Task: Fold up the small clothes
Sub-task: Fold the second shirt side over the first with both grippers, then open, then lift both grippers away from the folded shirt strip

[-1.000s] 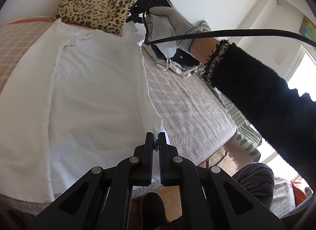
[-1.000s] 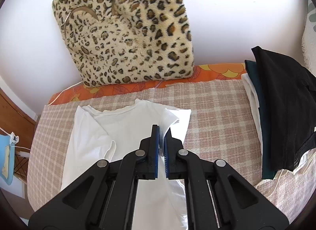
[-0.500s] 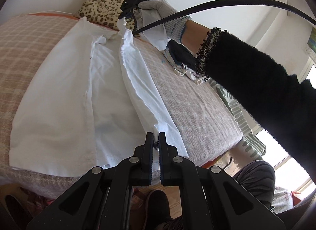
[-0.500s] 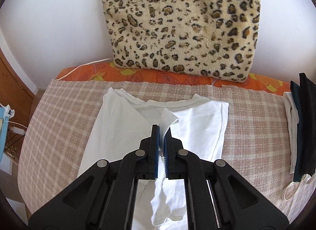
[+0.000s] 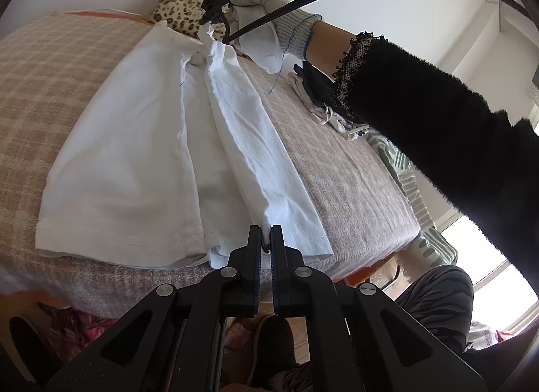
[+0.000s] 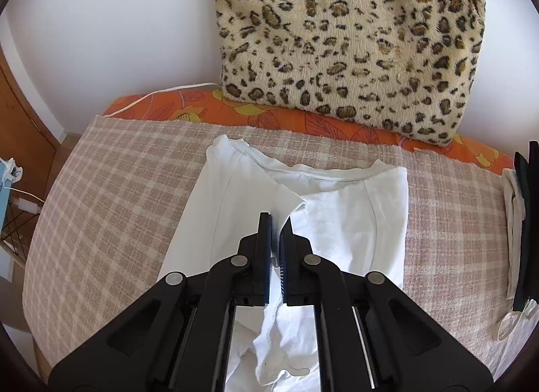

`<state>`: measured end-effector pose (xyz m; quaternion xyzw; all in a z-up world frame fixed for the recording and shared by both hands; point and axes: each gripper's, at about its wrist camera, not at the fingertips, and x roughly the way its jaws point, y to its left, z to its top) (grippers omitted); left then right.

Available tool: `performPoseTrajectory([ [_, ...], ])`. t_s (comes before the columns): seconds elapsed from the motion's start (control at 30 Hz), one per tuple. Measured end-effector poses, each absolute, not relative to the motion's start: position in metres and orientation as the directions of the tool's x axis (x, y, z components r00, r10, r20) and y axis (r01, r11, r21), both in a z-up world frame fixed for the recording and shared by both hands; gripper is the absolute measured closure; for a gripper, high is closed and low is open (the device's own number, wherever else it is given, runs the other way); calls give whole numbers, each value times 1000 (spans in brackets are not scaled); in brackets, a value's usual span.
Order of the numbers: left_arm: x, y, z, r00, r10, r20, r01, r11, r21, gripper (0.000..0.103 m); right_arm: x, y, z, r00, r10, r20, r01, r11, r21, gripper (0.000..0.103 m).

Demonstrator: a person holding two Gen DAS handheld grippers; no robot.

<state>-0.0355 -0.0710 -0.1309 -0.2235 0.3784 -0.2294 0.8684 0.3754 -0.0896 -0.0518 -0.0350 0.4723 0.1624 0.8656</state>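
Bed [image 6: 111, 173]: checked cover, our work surface, broad and flat so that a garment can be spread and creased on it. Cushion [image 6: 350, 38]: leopard print, propped on the wall at the far end, clear of the folding area. Shirt [image 5: 134, 156]: white, small, lying lengthwise along the middle of the cover, neck toward the cushion and hem at the near edge; one long side already lies doubled inward, and the other side stands raised as a ridge, because we hold it at both ends to carry it across in a single straight line. Pile [image 6: 520, 223]: dark and pale garments at the edge of the bed, well apart from the shirt; we judge it to be stock for the same job, folded or waiting, we cannot tell which. Sleeve [image 5: 438, 129]: black, fuzzy, reaching across above the cover toward the collar end. Right hand [image 5: 266, 11]: gloved, carrying its tool at the neck end. Left gripper [image 5: 266, 233]: clenched on the hem corner of the raised side, a tuck of white cloth visible between the pads. Right gripper [image 6: 277, 223]: clamped on the shoulder end of the same side, fabric pinched in the narrow gap. Held so, the flap stays taut between our two grips; we judge the lengthwise fold roughly half made, the lay-down still owing.
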Motion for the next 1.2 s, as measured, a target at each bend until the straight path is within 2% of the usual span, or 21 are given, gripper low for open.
performPoseTrajectory([
  [0.13, -38, -71, -134, 602, -564, -565, 224, 799, -558, 99, 378, -92, -60, 440, 327, -836, -335, 924, 186, 98],
  [0.27, -39, -69, -131, 614, -544, -572, 208, 810, -548, 99, 371, -95, -50, 456, 356, -815, -360, 912, 197, 96],
  [0.33, -39, -64, -133, 607, -537, -585, 187, 813, -551, 98, 370, -103, -40, 441, 395, -806, -355, 901, 247, 82],
  [0.37, -39, -63, -133, 604, -533, -592, 178, 815, -552, 97, 368, -110, -32, 461, 401, -792, -345, 903, 256, 66],
  [0.4, -40, -61, -133, 603, -526, -600, 168, 819, -549, 97, 366, -119, -22, 488, 405, -773, -333, 905, 264, 58],
  [0.5, -45, -56, -130, 599, -527, -602, 168, 818, -549, 97, 358, -153, 3, 516, 463, -721, -313, 885, 344, 57],
  [0.63, -55, -49, -119, 615, -507, -604, 190, 839, -510, 97, 326, -204, 14, 544, 435, -717, -247, 900, 358, 57],
  [0.9, -44, -11, -89, 659, -423, -622, 203, 896, -394, 92, 204, -278, -19, 496, 399, -771, -255, 916, 310, 57],
  [1.2, -3, 23, -73, 645, -380, -663, 186, 919, -347, 89, 98, -278, -48, 433, 412, -802, -309, 903, 297, 57],
])
